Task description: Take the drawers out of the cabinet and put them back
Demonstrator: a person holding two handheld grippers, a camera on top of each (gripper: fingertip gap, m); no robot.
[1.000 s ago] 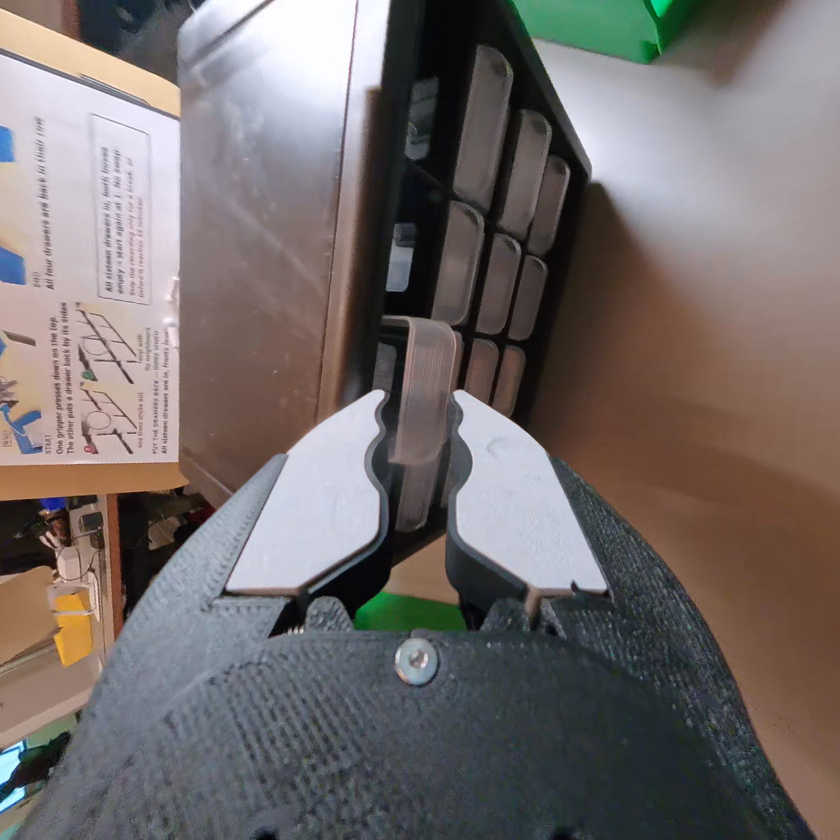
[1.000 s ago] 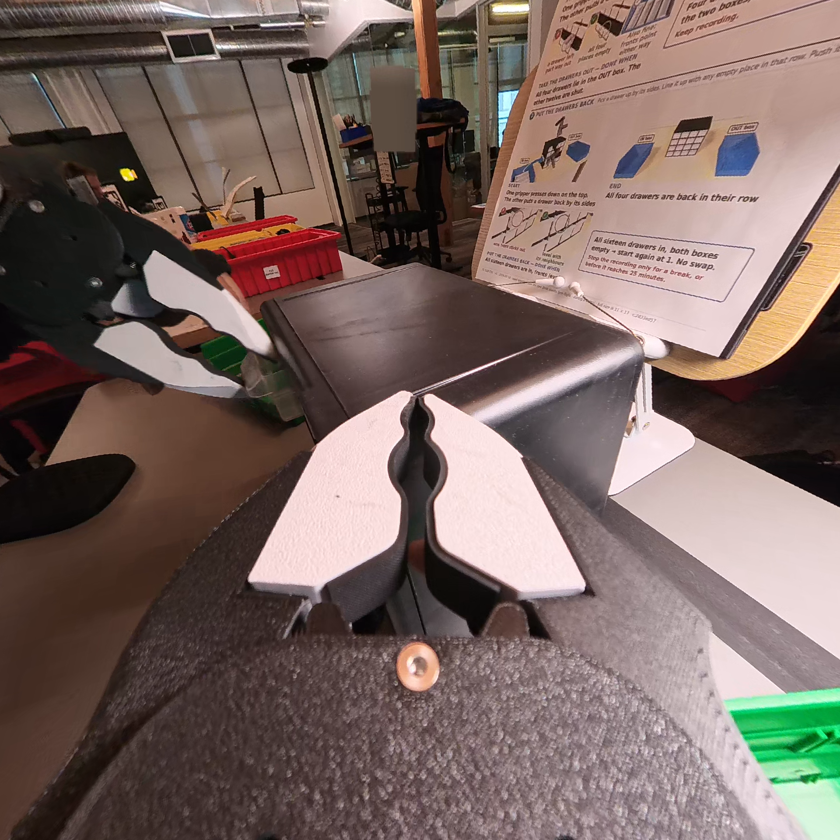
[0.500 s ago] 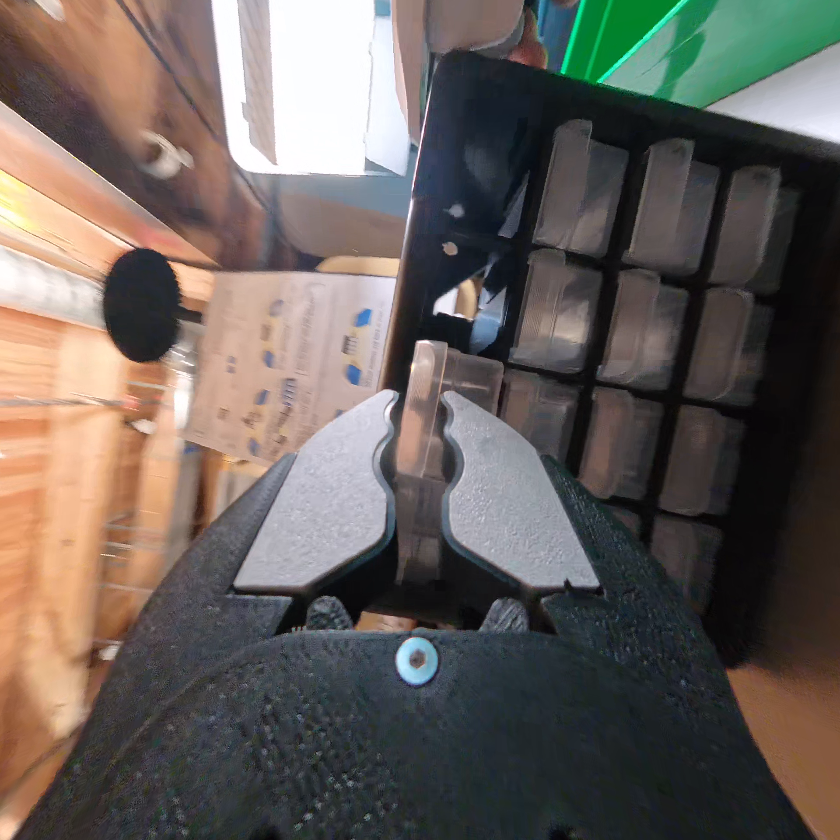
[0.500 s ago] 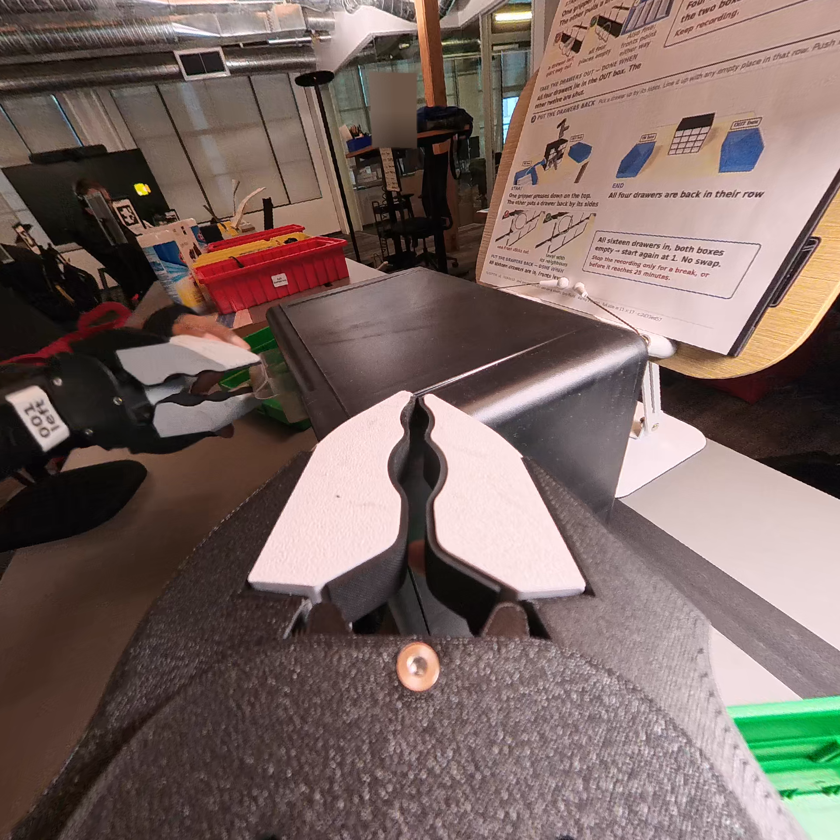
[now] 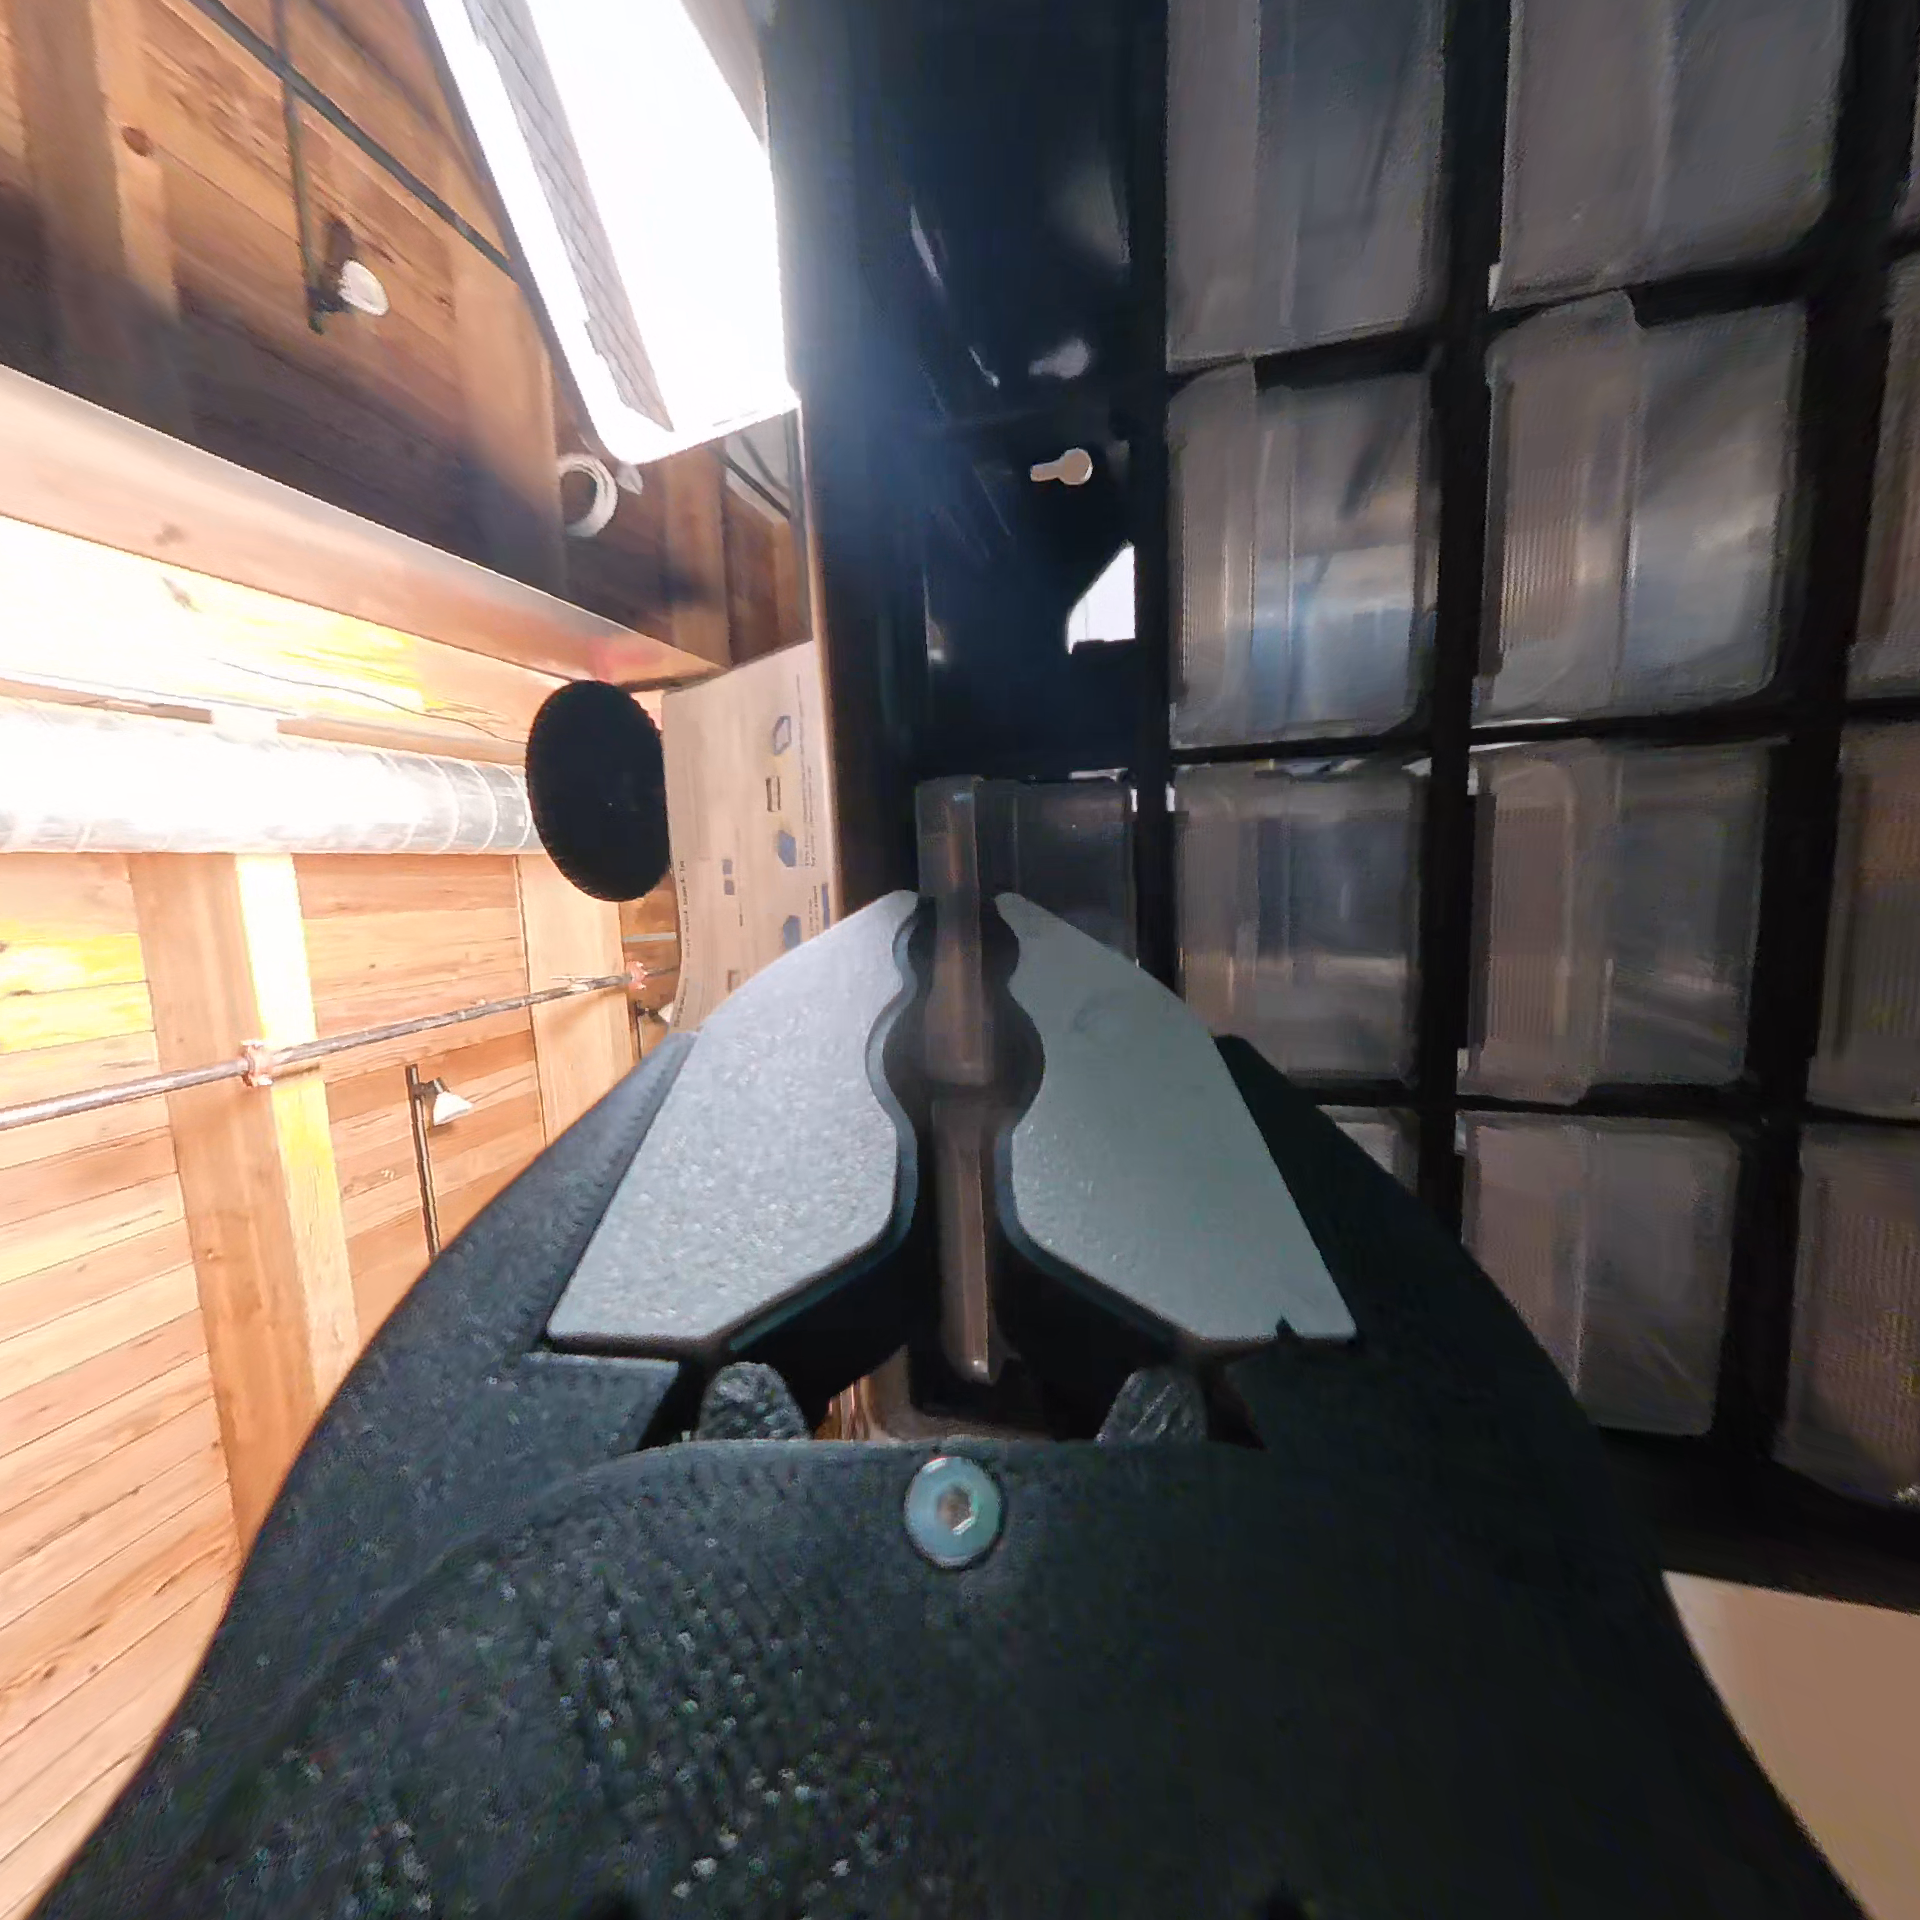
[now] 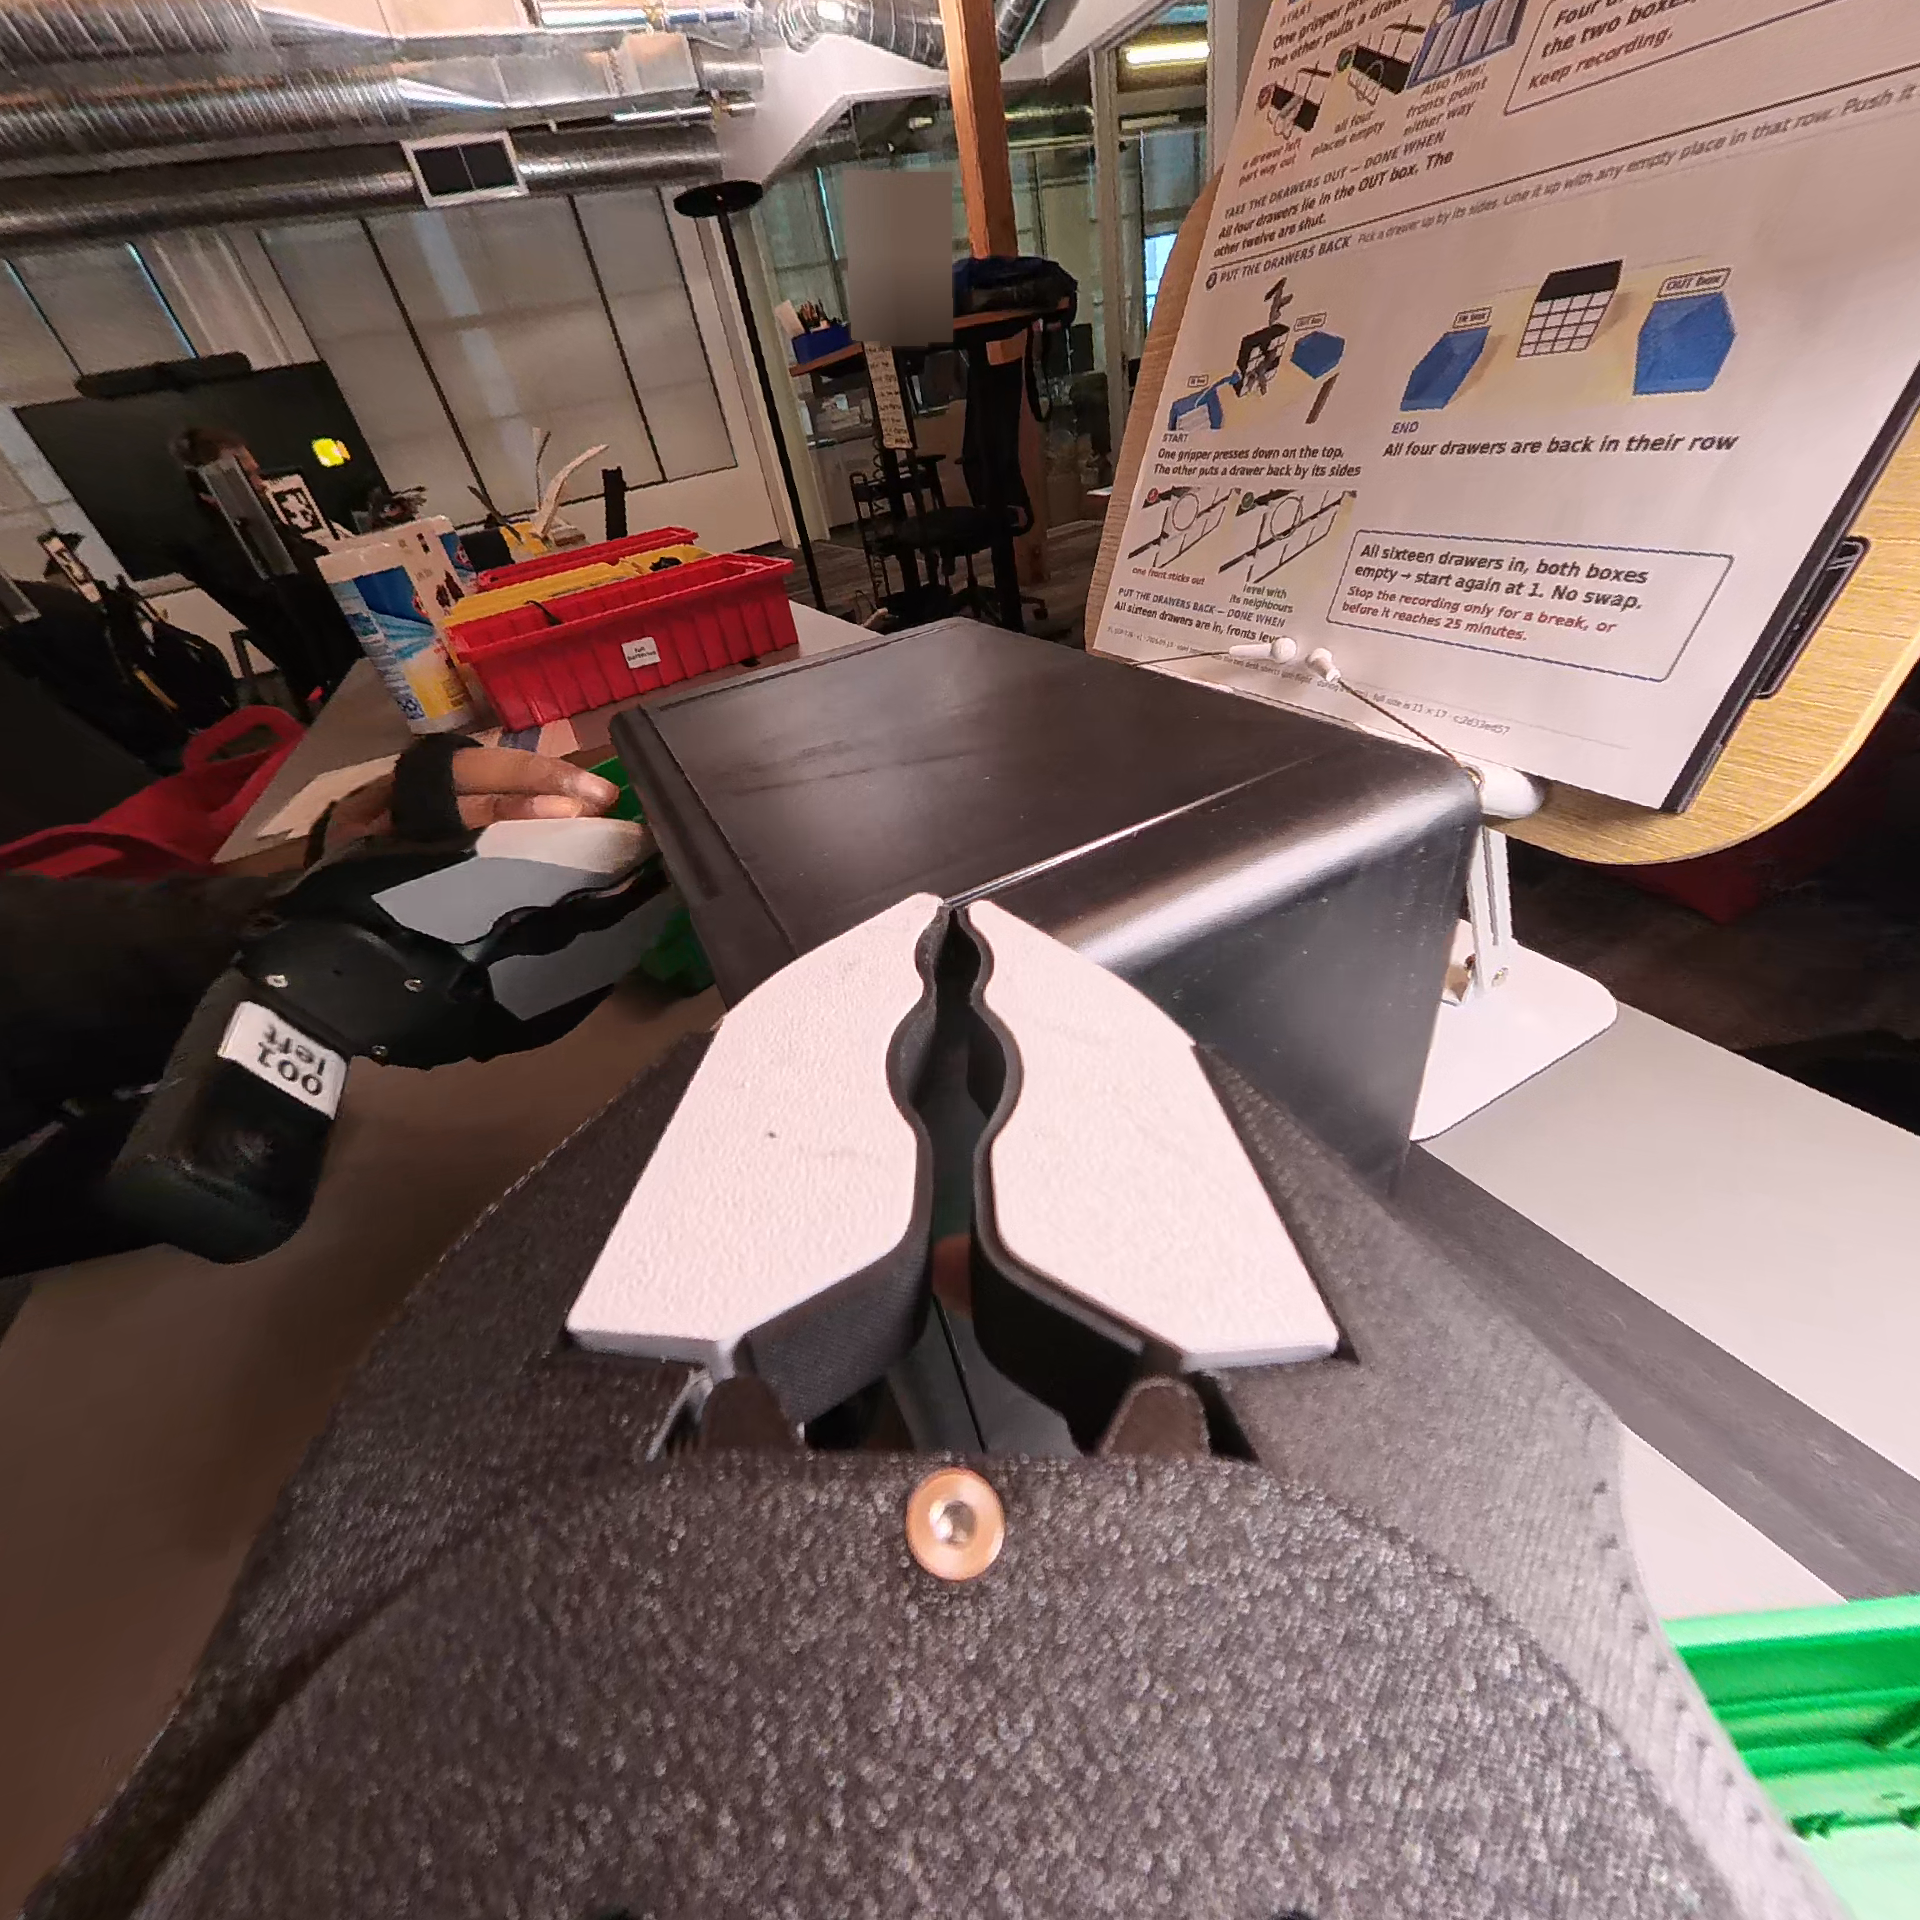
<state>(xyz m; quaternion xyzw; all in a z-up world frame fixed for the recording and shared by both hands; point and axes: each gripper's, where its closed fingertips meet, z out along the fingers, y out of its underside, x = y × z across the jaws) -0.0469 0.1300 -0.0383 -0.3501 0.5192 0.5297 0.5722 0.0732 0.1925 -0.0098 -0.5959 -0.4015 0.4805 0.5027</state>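
In the left wrist view my left gripper [image 5: 958,914] is shut on the front lip of a clear plastic drawer [image 5: 1055,842]. The drawer's body points into an open slot in the outermost line of slots of the black cabinet [image 5: 1455,748]. Other slots in that line [image 5: 997,312] are empty. Several clear drawers [image 5: 1621,499] fill the other slots. In the right wrist view my right gripper [image 6: 951,920] is shut, with its tips on the rear top edge of the cabinet [image 6: 935,748]. The left gripper [image 6: 582,894] shows at the cabinet's front.
An instruction board [image 6: 1507,416] on a white stand [image 6: 1507,1039] leans behind the cabinet. A green bin [image 6: 1818,1745] sits at the lower right, and another green bin [image 6: 675,956] by the cabinet's front. Red bins [image 6: 623,634] stand farther back. A hand [image 6: 499,779] holds the left gripper.
My left gripper has swung round from the cabinet's side to face its front and moved closer, carrying the drawer up to an open slot. The right gripper has stayed on the cabinet top.
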